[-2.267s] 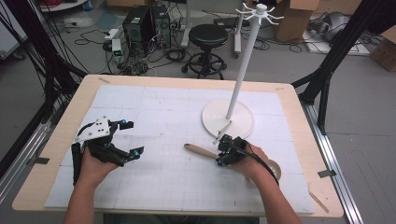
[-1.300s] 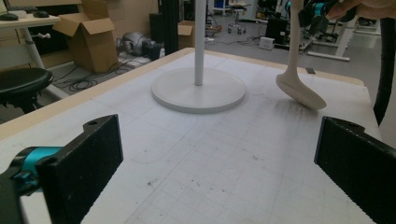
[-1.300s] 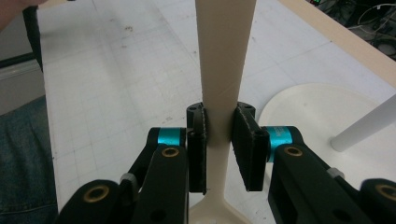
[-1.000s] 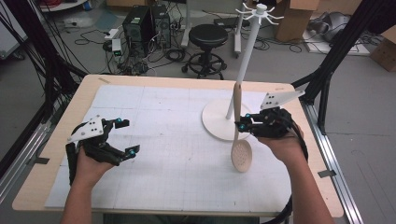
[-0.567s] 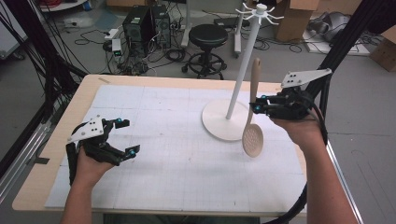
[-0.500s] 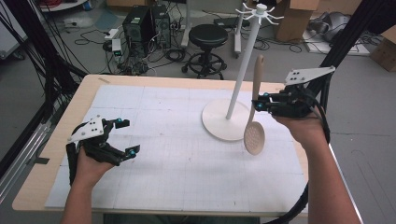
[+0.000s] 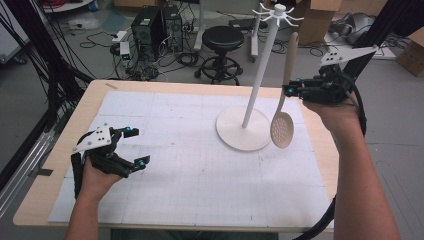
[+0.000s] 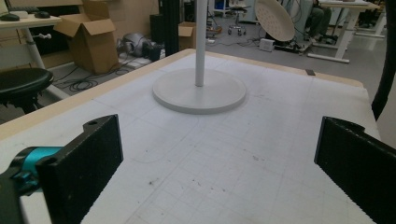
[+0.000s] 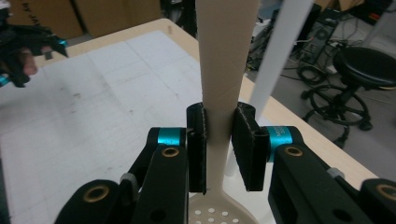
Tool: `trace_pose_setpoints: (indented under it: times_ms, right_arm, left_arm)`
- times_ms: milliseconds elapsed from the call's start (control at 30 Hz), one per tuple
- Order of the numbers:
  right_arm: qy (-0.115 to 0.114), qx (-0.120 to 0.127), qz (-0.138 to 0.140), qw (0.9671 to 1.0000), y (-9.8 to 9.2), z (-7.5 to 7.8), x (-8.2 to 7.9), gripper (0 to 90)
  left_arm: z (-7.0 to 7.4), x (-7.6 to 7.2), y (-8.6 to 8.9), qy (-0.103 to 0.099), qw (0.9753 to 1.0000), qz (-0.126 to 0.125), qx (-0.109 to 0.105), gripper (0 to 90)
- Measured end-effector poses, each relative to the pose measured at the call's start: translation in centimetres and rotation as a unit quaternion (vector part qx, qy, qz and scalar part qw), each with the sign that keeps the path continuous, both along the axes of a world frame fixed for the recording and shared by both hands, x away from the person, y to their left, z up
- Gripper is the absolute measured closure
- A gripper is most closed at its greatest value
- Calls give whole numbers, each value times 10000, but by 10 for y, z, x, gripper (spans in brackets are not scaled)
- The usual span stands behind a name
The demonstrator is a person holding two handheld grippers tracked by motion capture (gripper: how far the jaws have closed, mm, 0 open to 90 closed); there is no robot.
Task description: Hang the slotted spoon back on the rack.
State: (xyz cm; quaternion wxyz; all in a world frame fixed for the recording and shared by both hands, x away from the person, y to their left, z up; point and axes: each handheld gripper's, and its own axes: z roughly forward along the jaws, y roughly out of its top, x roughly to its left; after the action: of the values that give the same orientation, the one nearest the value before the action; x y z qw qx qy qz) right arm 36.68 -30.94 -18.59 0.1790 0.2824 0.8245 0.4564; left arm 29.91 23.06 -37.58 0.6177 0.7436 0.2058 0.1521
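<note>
Spoon: slotted spoon was held upright in the air over the table's right side, just beside the stand's pole, handle end up near the hooks, perforated bowl hanging down above the round base.
Right gripper: right gripper was clamped on the handle's lower part, jaws closed flat against both sides, as seen in the right gripper view.
Grip reason: handle was judged to be pinched low so the top end stayed free to be brought to a hook; vertical hold kept the bowl clear of pole and base.
Left gripper: left gripper was parked low over the mat at the table's left, well apart from the stand; jaws wide apart, nothing between them.
Left reason: judged to be kept idle and out of the way, since the lift needed one hand.
Spoon look: pale beige, wood-like tone; long handle widening toward the top; oval bowl with many small round holes, seen in the left gripper view. A hanging hole at the handle end could not be made out.
Stand look: white, thin pole on a flat disc base, ring of short hooks at the top.
</note>
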Motion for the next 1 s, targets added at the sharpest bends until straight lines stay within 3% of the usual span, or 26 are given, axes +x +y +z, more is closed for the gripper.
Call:
trace_pose_setpoints:
  times_ms: [400, 1000]
  right_arm:
    - [187, 42, -496, 9986, -12, 5, 23, 762]
    - [243, 8, -442, 9987, -1, 3, 35, 762]
  left_arm:
    - [0, 0, 1, -9, 10000, 9, 7, 16]
    - [0, 0, 2, -7, 10000, 19, 2, 16]
